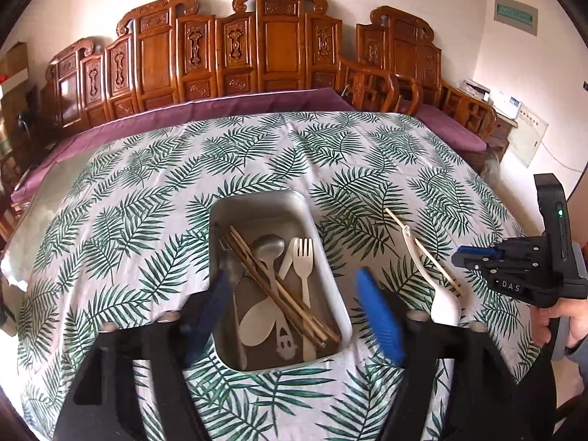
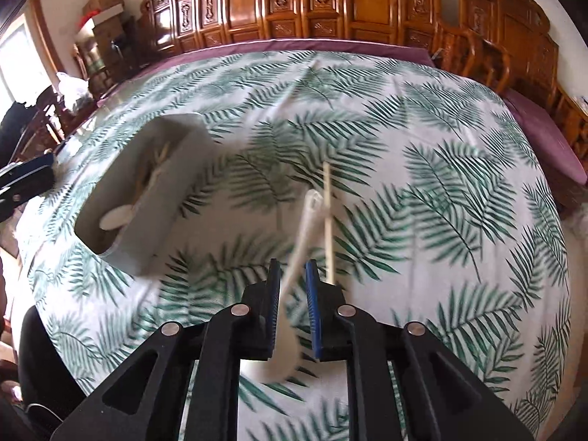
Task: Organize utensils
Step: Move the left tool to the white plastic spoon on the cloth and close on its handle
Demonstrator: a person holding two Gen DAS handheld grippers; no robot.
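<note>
A metal tray on the leaf-print cloth holds brown chopsticks, a metal spoon, a white fork and a white spoon. My left gripper hangs over the tray, open wide, with nothing between its blue fingers. To the tray's right a white soup spoon and a single pale chopstick lie on the cloth. My right gripper hovers over that soup spoon, its jaws a narrow gap apart and not pressing on it. The pale chopstick lies just right of the spoon.
A carved wooden bench with a purple cushion runs behind the table. A hand holds the right gripper at the table's right edge. The tray and the left gripper show at the left of the blurred right wrist view.
</note>
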